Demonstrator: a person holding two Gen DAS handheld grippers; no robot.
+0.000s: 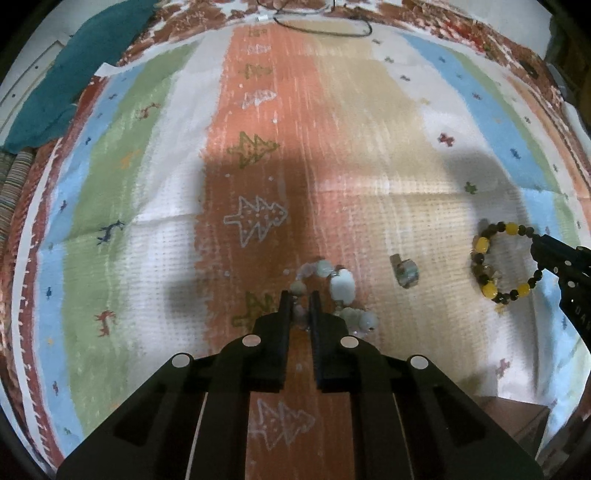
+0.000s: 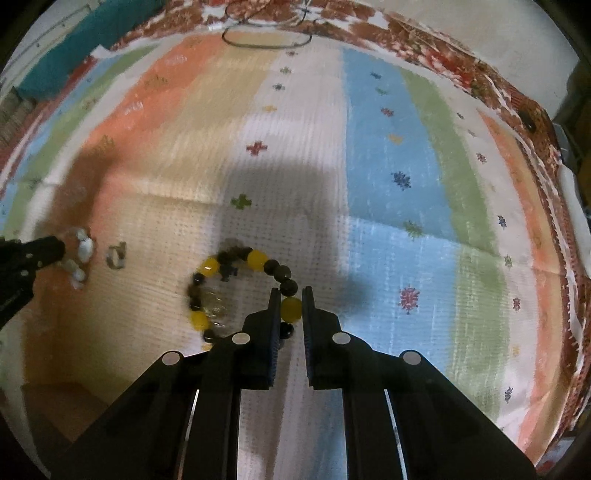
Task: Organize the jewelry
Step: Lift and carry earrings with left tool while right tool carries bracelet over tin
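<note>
A pale green and white bead bracelet lies on the striped cloth, and my left gripper is shut on its near left side. To its right rests a small ring with a greenish stone. Further right is a yellow and dark bead bracelet, gripped at its right edge by my right gripper. In the right wrist view my right gripper is shut on a yellow bead of that yellow and dark bracelet. The left gripper, the pale bracelet and the ring show at the left.
The striped cloth with small animal and tree motifs covers the surface. A dark cord loop lies at the far edge. A teal cloth sits at the far left. A brown box corner shows near the lower right.
</note>
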